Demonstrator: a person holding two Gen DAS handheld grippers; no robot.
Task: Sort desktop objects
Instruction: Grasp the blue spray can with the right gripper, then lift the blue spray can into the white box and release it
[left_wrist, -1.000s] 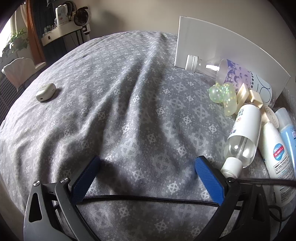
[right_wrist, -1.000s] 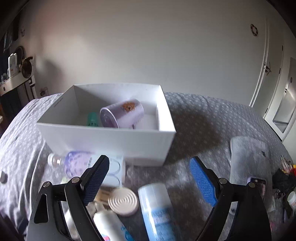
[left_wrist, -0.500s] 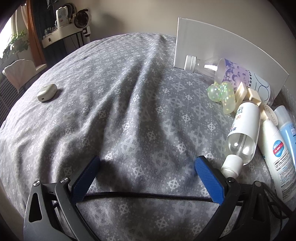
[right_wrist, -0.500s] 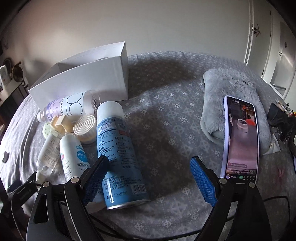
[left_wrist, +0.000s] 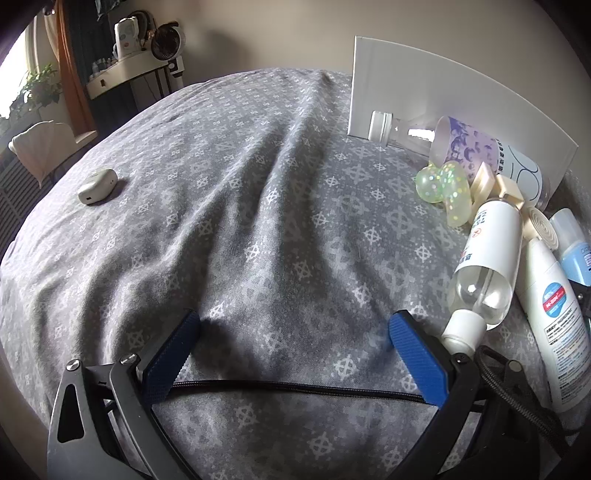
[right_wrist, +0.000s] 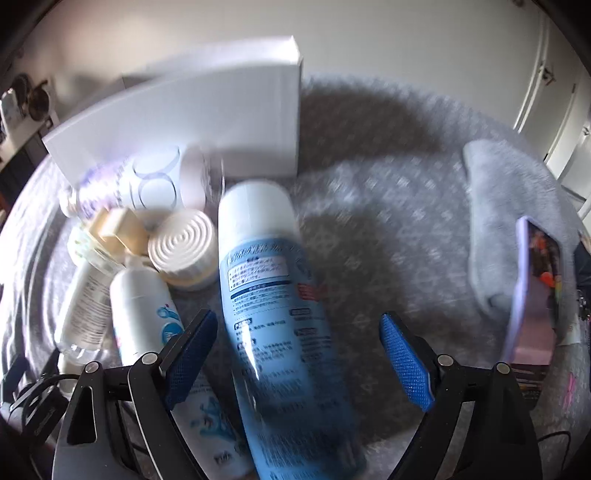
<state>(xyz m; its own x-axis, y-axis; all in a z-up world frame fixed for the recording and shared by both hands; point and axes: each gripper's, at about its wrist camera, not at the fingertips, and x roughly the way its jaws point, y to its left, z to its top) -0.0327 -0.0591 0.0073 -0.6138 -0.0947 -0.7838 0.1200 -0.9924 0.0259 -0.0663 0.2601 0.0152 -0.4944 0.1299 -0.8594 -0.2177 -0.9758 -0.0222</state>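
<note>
Right wrist view, blurred: right gripper (right_wrist: 295, 339) apparently straddles blue spray can (right_wrist: 273, 317).

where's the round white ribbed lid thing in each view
Left wrist: the ribbed lid sits at the far right edge, wedged among the lying bottles.
Right wrist: it is left of centre, beside the blue spray can.
Shared landmark: the white box behind the pile.

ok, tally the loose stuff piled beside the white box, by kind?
Bottles: 3
Spray cans: 1
Round ridged lids: 1
Glittery green toys: 1
Cream blocks: 2
Total: 8
</note>
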